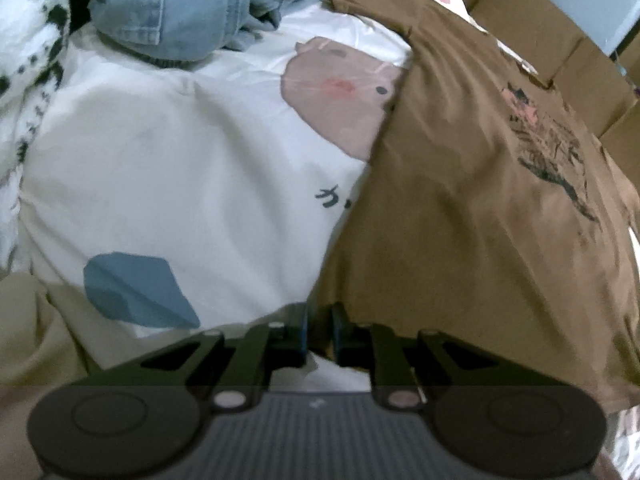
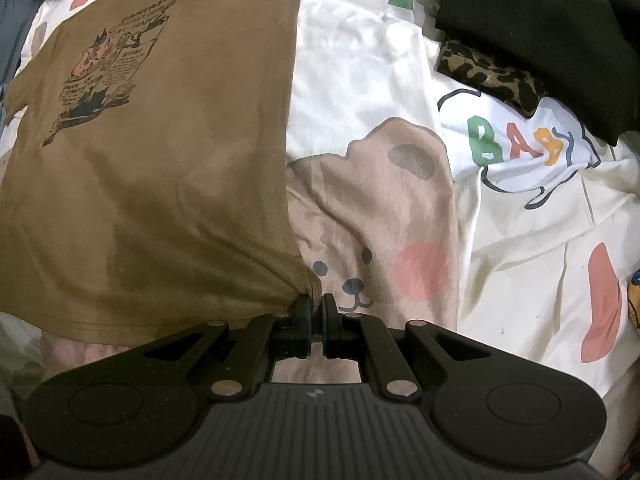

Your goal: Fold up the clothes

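Observation:
A brown T-shirt (image 1: 460, 200) with a dark and pink print lies spread flat on a white cartoon-print bedsheet (image 1: 180, 160). In the left wrist view my left gripper (image 1: 320, 326) sits at the shirt's lower left corner. Its jaws are nearly together, with the brown hem pinched between them. In the right wrist view the same T-shirt (image 2: 160, 180) fills the left half. My right gripper (image 2: 316, 312) is shut on its lower right corner, where the fabric puckers toward the fingertips. The hem runs left from there, over the bear print on the bedsheet (image 2: 360, 60).
Blue jeans (image 1: 168, 0) lie at the far end of the bed, with black-spotted white fabric (image 1: 24, 60) to their left and cardboard boxes (image 1: 540, 20) beyond the shirt. A black garment (image 2: 540, 20), leopard-print fabric (image 2: 488, 72) and a white "BABY" garment (image 2: 520, 148) lie to the right.

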The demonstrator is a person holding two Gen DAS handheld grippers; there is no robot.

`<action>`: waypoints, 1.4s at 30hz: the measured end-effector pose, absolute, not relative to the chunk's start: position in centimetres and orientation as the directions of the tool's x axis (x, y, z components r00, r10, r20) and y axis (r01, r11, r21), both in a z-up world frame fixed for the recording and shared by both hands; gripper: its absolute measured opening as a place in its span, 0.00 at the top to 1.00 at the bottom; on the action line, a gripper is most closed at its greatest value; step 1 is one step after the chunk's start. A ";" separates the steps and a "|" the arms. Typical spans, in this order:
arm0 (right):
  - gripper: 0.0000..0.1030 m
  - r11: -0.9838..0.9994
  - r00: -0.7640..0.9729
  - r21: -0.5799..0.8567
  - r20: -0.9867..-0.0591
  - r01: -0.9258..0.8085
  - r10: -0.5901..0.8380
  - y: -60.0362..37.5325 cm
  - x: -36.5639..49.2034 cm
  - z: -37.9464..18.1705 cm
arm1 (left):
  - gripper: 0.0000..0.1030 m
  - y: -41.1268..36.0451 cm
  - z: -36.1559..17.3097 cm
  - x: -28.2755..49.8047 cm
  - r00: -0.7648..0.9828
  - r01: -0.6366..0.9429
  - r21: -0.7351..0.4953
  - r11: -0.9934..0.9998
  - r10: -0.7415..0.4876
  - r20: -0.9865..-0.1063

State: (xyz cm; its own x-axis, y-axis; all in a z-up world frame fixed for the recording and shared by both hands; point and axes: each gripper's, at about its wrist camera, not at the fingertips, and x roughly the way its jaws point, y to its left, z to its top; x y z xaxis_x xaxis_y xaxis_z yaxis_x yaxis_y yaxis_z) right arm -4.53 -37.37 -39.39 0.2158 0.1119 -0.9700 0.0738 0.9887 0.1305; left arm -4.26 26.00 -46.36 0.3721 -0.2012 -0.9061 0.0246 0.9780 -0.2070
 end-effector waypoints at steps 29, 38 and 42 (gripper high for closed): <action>0.98 0.994 0.219 0.069 -0.974 0.082 0.049 -37.9 -4.1 -40.4 | 0.73 25.0 -46.0 -5.1 0.392 0.028 -0.208 0.978 -0.202 -0.897; 0.98 0.995 0.222 0.060 -0.974 0.081 0.040 -37.9 -3.9 -40.7 | 0.87 23.9 -46.0 -5.8 0.387 0.032 -0.201 0.979 -0.198 -0.901; 0.98 0.993 0.228 0.080 -0.972 0.089 0.058 -38.3 -3.9 -40.3 | 0.95 24.3 -45.4 -5.9 0.375 0.043 -0.221 0.974 -0.221 -0.900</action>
State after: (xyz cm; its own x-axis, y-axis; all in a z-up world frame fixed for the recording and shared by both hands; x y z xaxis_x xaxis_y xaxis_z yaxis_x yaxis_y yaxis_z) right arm -3.94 -38.26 -40.32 0.2281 0.0582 -0.9719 0.0887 0.9928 0.0803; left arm -5.88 24.29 -45.37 0.3751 -0.2206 -0.9004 0.0427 0.9744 -0.2209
